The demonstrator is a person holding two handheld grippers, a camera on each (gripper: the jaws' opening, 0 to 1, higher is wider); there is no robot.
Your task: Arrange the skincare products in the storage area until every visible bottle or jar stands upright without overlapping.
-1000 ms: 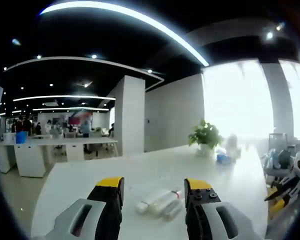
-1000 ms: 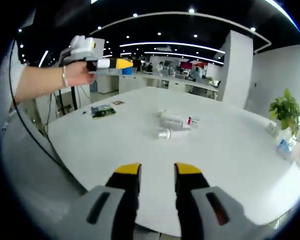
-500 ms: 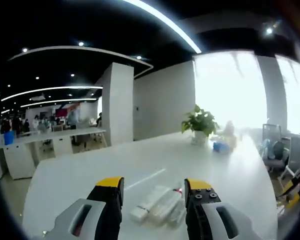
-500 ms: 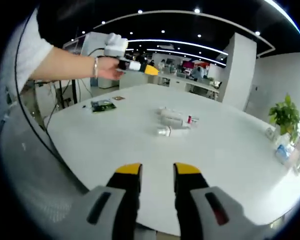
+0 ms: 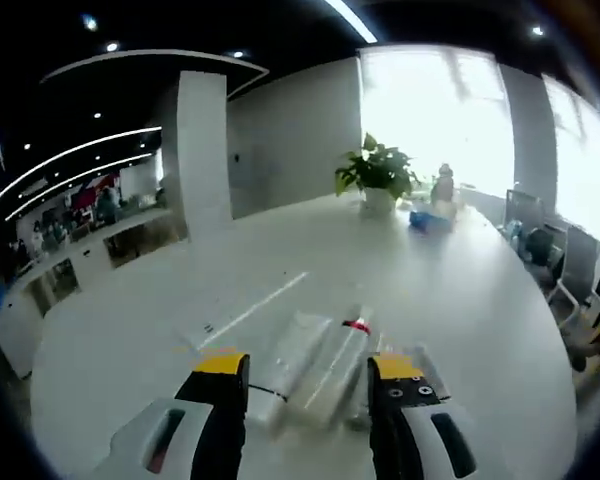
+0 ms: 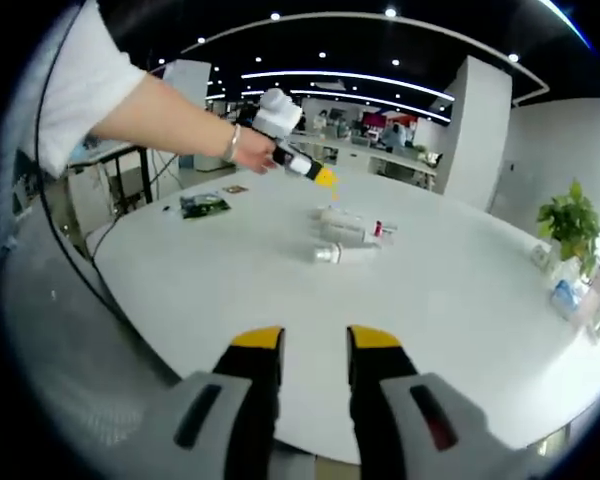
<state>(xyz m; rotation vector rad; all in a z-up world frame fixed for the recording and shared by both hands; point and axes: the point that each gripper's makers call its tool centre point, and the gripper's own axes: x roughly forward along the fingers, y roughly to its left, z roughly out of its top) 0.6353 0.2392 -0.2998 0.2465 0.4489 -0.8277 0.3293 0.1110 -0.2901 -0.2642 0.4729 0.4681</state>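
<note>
Three bottles point(image 5: 315, 365) flat, side by side.

The counter point(image 6: 460, 300) looks smooth, white and faintly glossy. The bottles point(image 5: 315, 365) are clear, shiny plastic. Gripper tips look matt yellow.

Daylight floods through the window point(image 5: 450, 120) at upper right of the left gripper view — blown out to white, glaring across the tabletop point(image 5: 460, 290). The bottles point(image 5: 315, 365) low in the frame are blurred. The right gripper view is sharper — ceiling light strips point(image 6: 340, 78) curve with the fisheye bend.
</note>
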